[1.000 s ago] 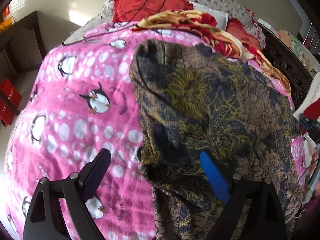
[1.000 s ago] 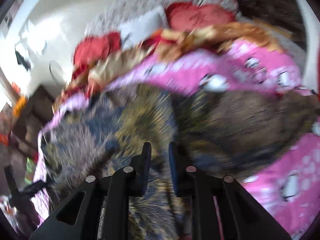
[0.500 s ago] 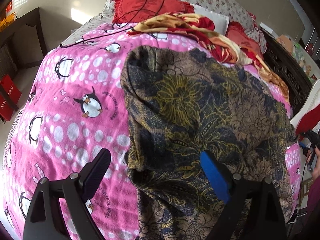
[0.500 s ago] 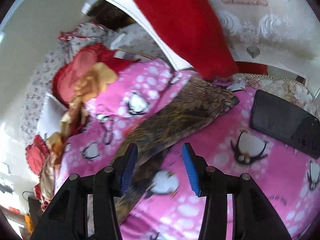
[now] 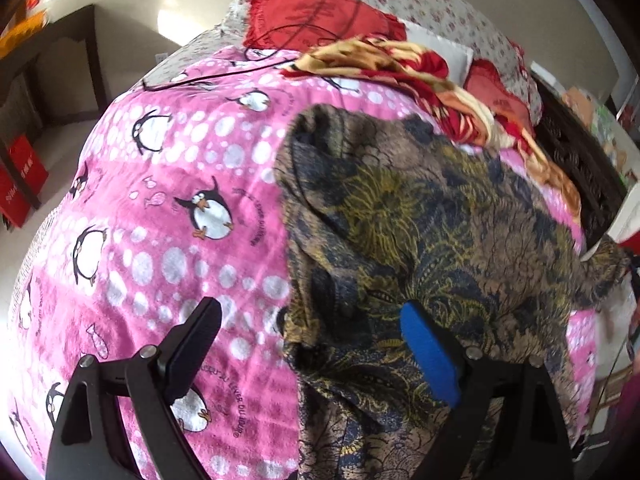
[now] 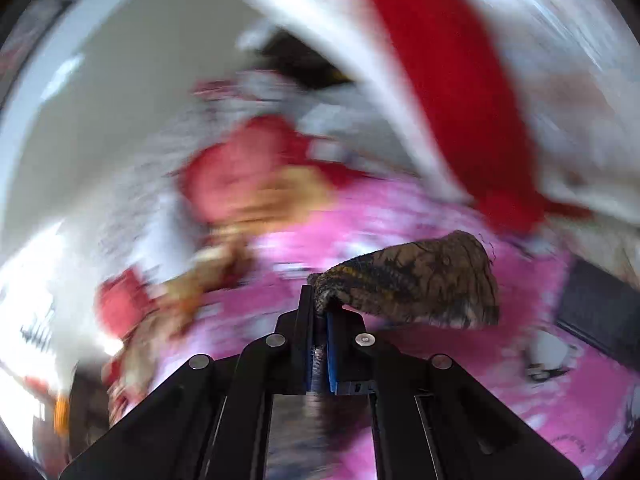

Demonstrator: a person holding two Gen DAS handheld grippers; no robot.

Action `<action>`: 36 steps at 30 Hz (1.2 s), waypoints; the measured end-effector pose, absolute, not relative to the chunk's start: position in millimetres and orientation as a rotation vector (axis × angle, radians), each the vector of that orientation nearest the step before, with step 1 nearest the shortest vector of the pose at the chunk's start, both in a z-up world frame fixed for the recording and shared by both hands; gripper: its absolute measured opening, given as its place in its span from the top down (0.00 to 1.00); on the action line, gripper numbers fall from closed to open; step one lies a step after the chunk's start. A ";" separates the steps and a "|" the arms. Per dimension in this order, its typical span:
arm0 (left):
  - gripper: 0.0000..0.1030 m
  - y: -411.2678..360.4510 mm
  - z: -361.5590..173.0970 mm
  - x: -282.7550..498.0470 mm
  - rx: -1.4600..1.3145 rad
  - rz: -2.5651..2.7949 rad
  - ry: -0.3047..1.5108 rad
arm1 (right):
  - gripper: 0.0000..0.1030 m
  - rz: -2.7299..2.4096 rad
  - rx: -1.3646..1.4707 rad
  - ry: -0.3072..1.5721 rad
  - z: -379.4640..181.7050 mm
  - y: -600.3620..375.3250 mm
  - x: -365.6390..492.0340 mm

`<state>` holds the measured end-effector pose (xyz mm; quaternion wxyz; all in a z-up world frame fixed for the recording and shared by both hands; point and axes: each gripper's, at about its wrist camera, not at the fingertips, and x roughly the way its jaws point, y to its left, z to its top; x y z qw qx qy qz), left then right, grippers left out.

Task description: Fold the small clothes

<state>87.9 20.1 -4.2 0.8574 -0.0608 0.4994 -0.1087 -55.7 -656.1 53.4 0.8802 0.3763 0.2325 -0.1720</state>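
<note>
A dark floral garment (image 5: 420, 232) in brown, navy and gold lies spread on the pink penguin blanket (image 5: 168, 184). My left gripper (image 5: 312, 336) is open and hovers over the garment's near left edge, one finger over the blanket, one over the cloth. My right gripper (image 6: 320, 308) is shut on a corner of the same garment (image 6: 424, 276) and holds it lifted above the blanket (image 6: 360, 224). The right wrist view is blurred by motion.
Red pillows (image 5: 304, 12) and a crumpled red-and-gold cloth (image 5: 400, 64) lie at the head of the bed. A black cable (image 5: 224, 74) trails across the blanket. A dark phone (image 6: 600, 300) lies on the blanket at right. A dark wooden bed frame (image 5: 576, 160) borders the right side.
My right gripper has shut on the garment's corner and lifted it; half a second ago it was open over that corner. The left gripper has stayed open, shifting slightly.
</note>
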 end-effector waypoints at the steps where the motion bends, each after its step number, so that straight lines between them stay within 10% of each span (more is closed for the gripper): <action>1: 0.09 22.1 -3.2 88.4 -0.141 -0.231 1.047 | 0.91 -0.294 0.740 0.484 70.5 -635.2 -48.1; 8: 0.09 27.0 6.6 83.6 -0.200 -0.266 1.023 | 0.91 0.170 0.492 0.559 122.6 -440.6 25.9; 16: 0.09 25.5 0.6 82.2 -0.182 -0.287 1.043 | 0.85 0.417 0.107 0.959 -9.9 -234.3 64.7; 27: 0.09 21.6 -2.4 89.1 -0.211 -0.311 1.052 | 0.52 0.382 0.224 0.920 -19.8 -248.2 70.0; 36: 0.09 37.8 15.6 83.5 -0.145 -0.283 1.006 | 0.52 0.347 0.209 0.821 -4.8 -235.7 57.2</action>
